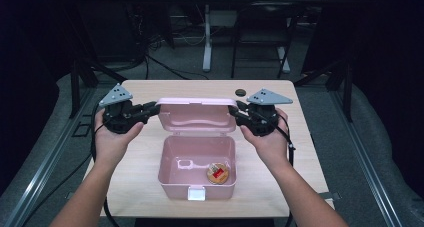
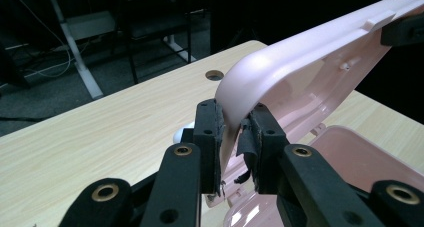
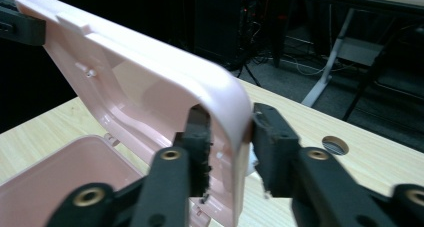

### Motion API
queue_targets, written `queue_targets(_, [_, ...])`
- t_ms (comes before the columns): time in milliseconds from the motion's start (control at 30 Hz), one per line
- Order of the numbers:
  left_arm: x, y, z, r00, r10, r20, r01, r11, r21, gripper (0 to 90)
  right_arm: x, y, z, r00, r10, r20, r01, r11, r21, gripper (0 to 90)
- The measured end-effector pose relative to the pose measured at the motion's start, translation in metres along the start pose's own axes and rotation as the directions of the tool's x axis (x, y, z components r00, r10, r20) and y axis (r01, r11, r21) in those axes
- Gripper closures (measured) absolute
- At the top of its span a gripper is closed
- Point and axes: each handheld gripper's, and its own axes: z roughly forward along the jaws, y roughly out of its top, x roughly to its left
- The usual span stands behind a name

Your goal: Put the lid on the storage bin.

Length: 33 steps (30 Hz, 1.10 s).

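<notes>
Both grippers, left gripper (image 1: 150, 107) and right gripper (image 1: 238, 110), are clamped on the pink lid (image 1: 196, 115) mid-frame; swing them together evenly so the box (image 1: 196, 185) doesn't twist.

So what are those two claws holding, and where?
Both hold the box's lid: left gripper and right gripper each clamp one upper corner.

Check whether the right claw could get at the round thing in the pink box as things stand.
Probably not yet: the right claw is clamped on the lid. The round thing lies uncovered in the open box, so once released, the way looks free.
</notes>
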Motion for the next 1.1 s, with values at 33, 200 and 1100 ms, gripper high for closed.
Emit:
queue_targets(33, [0.000, 0.000, 0.000, 1.0000, 0.000, 0.000, 0.000, 1.0000, 0.000, 76.6, 0.000, 0.000, -0.001, 1.0000, -0.002, 0.001, 0.002, 1.000, -0.001, 73.0])
queue_targets(200, [-0.003, -0.003, -0.004, 0.9999, 0.011, 0.005, -0.011, 0.9999, 0.002, 76.4, 0.003, -0.001, -0.005, 0.9992, -0.039, 0.008, 0.039, 0.999, 0.003, 73.9])
queue_targets(1100, [-0.010, -0.015, -0.016, 0.9989, 0.025, 0.039, -0.025, 0.9997, 0.008, 76.6, 0.011, -0.013, -0.020, 0.9991, -0.035, -0.023, 0.035, 0.999, -0.016, 70.7])
